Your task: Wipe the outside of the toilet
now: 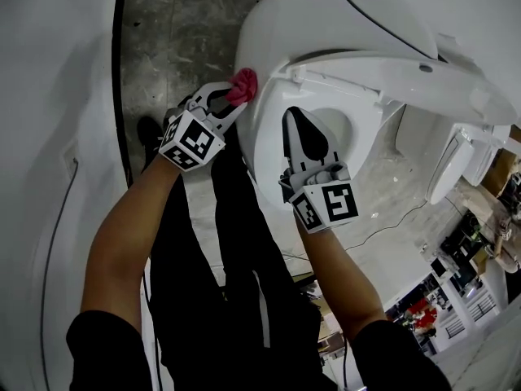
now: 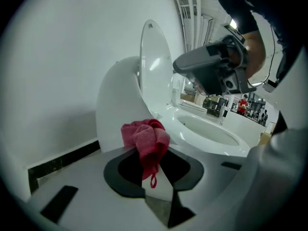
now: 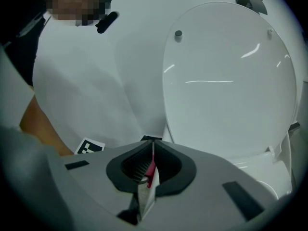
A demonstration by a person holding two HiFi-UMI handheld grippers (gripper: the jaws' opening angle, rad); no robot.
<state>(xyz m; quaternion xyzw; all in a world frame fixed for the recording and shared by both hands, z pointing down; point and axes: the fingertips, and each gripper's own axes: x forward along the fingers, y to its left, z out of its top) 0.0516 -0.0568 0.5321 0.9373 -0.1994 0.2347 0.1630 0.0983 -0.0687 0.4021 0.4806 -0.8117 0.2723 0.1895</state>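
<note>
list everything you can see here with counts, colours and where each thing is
white ceramic toilet: one, white, centre, lid raised
crumpled pink terry cloth: one, pink, against the bowl's outside, in the left gripper
second white toilet: one, white, far right
concrete floor: grey, beneath
left gripper: one, white and black, shut on the cloth
right gripper: one, white and black, jaws together, above the bowl
person's arms: two, bare, black sleeves
</note>
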